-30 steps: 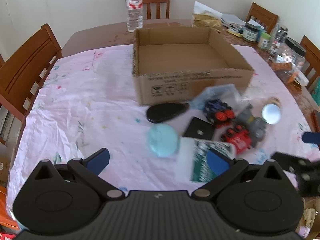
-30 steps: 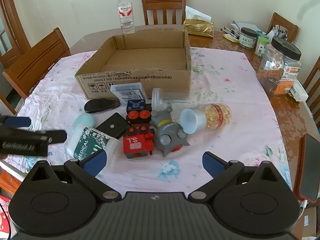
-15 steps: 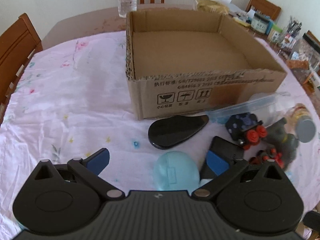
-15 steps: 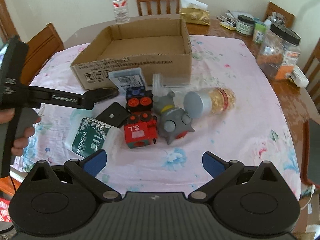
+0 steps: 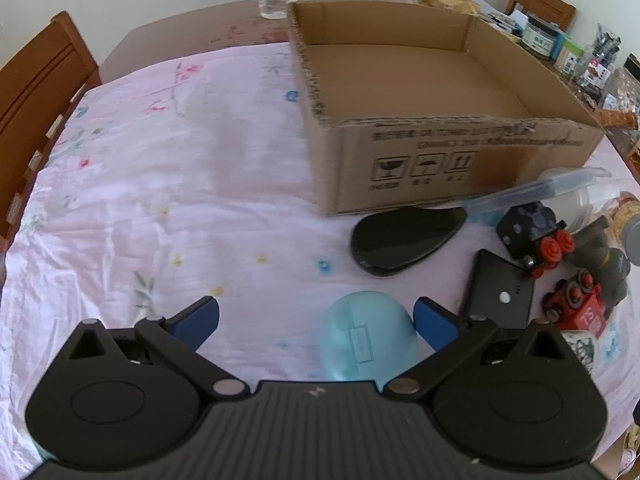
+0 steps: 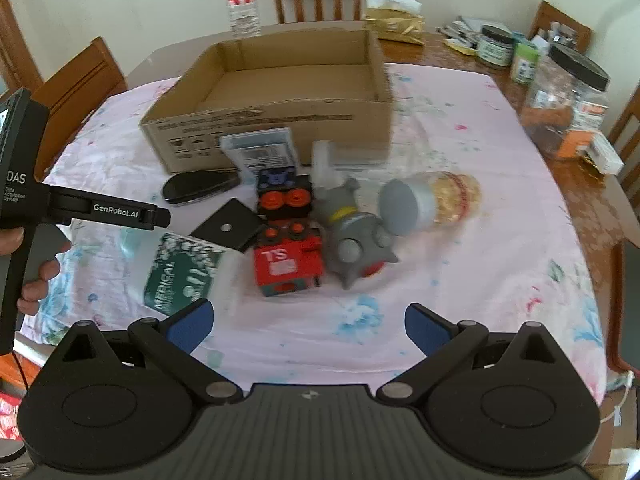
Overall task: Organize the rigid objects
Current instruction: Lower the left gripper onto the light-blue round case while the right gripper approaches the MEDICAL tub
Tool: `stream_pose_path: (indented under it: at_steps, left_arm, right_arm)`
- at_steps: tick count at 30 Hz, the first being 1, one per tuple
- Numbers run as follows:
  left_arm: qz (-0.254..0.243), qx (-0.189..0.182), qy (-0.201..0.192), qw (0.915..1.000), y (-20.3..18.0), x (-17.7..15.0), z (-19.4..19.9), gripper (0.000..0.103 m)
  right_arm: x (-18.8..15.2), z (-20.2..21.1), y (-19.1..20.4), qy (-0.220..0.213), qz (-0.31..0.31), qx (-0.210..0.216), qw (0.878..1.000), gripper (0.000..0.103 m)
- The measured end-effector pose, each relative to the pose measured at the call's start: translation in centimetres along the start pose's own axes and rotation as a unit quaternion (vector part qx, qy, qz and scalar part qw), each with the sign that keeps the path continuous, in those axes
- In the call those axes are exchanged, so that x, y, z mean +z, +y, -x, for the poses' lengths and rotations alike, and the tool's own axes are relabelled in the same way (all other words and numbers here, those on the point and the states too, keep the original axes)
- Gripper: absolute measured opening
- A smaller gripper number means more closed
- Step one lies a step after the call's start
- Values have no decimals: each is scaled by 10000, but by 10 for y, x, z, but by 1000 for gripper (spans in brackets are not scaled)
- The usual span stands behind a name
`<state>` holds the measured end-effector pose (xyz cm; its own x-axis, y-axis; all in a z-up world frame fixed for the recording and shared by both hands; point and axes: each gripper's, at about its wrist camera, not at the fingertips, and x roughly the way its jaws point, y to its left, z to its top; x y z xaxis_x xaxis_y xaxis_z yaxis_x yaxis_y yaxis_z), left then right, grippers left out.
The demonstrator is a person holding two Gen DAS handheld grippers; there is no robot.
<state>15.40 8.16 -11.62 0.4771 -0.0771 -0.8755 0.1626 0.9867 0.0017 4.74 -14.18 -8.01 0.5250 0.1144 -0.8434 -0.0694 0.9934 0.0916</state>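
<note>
**Now your left gripper is over the blue cap**

Your left gripper (image 5: 316, 318) is wide open, with the round blue cap (image 5: 366, 344) between its fingers, not squeezed. Your right gripper (image 6: 306, 320) is open too, holding nothing. The toys lie just in front of the cardboard box (image 6: 280, 96).

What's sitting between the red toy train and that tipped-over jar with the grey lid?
A grey spiky toy lies between the red train and the jar, seen in the right wrist view.
</note>
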Motion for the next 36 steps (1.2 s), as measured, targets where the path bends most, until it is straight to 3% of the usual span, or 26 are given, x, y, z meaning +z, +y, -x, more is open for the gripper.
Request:
stream_pose_path:
  at_steps: [5, 14, 19, 27, 36]
  left_arm:
    - [64, 124, 2, 9999, 10, -1, 3, 103]
    - [-180, 15, 49, 9998, 0, -8, 11, 102]
    - [-95, -32, -149, 9998, 9, -10, 29, 102]
    - [148, 91, -383, 9991, 32, -10, 46, 102]
    - [219, 140, -314, 9992, 43, -17, 45, 102]
  right_arm:
    - [-1, -6, 12, 126, 182, 182, 9996, 103]
    - [0, -22, 34, 434, 388, 735, 9956, 103]
    - [4, -36, 53, 599, 578, 915, 9923, 103]
    - [18, -51, 79, 569, 748, 942, 9911, 103]
    - [34, -66, 99, 476, 758, 674, 9937, 103]
